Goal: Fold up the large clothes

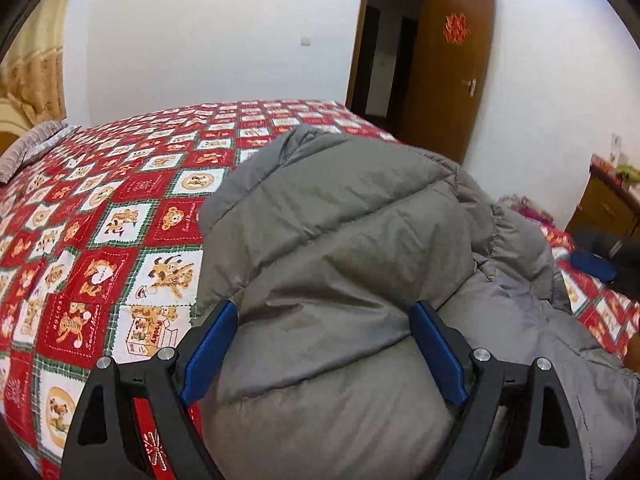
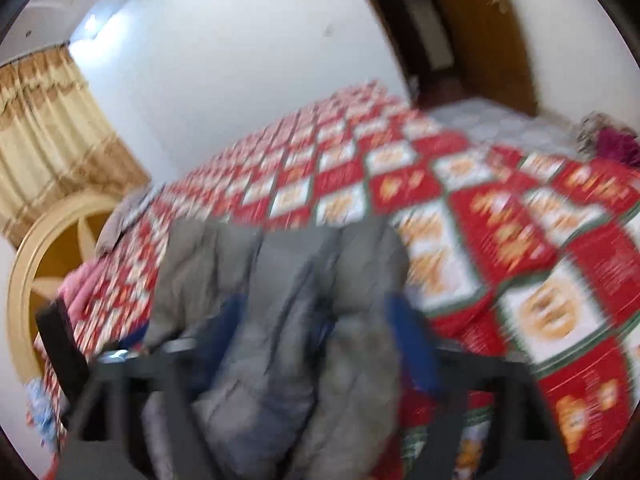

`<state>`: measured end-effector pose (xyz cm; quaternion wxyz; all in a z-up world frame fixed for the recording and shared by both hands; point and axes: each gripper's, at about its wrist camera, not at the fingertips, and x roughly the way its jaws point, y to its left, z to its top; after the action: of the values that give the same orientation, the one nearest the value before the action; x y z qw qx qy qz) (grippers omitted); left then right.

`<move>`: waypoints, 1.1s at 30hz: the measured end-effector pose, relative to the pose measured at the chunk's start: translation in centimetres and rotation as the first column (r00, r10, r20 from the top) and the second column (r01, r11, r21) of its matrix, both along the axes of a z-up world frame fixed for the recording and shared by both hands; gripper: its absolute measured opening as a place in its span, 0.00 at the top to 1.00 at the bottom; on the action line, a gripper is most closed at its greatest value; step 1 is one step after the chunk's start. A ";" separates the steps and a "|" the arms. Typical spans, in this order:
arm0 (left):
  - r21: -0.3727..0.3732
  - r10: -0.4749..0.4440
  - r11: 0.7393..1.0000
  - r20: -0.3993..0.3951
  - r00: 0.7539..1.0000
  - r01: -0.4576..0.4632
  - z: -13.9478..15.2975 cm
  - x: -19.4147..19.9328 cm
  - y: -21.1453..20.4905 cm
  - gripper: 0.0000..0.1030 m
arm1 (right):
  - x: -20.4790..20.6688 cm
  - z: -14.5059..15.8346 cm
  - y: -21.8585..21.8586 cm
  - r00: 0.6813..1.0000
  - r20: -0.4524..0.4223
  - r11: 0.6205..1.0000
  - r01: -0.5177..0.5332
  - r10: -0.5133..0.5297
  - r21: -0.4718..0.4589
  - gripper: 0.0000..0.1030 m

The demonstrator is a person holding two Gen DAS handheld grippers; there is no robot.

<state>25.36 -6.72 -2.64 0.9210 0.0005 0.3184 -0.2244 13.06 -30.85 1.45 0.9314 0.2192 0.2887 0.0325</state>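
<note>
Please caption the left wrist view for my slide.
Left gripper straddles a puffy grey jacket on a red patchwork bedspread.

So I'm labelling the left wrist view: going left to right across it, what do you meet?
Beige curtain → patterned bedspread → grey puffer jacket → brown door → wooden cabinet.

**Hidden, cropped and blurred areas**

The right wrist view is motion-blurred throughout: the prints on the red-and-white checked bedspread (image 2: 520, 216) are unreadable, and the blue pads of the right gripper (image 2: 316, 320) show only as smears beside the grey quilted padded jacket (image 2: 280, 340). In the left wrist view, the jacket (image 1: 340, 240) hides the bedspread (image 1: 100, 220) beneath it and runs off the bottom edge. The brown wooden cabinet (image 1: 608, 204) is cropped at the right edge.
</note>
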 end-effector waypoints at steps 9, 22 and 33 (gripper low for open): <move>-0.092 0.032 0.995 0.057 0.998 -0.027 0.4 0.0 1.6 0.14 | 7.1 -2.2 3.8 0.960 -0.257 0.990 -0.131 0.112 -0.057 0.10; -0.117 0.008 0.993 0.211 0.977 0.017 1.9 -2.0 2.7 0.14 | 8.3 -12.5 1.6 0.909 -0.028 0.675 -0.288 0.416 0.680 0.93; -0.177 0.197 0.966 0.025 0.980 -0.190 0.5 5.1 8.3 0.14 | 6.2 -14.9 0.0 0.913 -0.029 0.634 -0.260 0.406 0.728 0.94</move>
<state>30.44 1.54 -2.10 0.9416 -0.1058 0.2765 -0.1603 19.27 -30.81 -13.44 0.7193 0.5056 0.3763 0.2921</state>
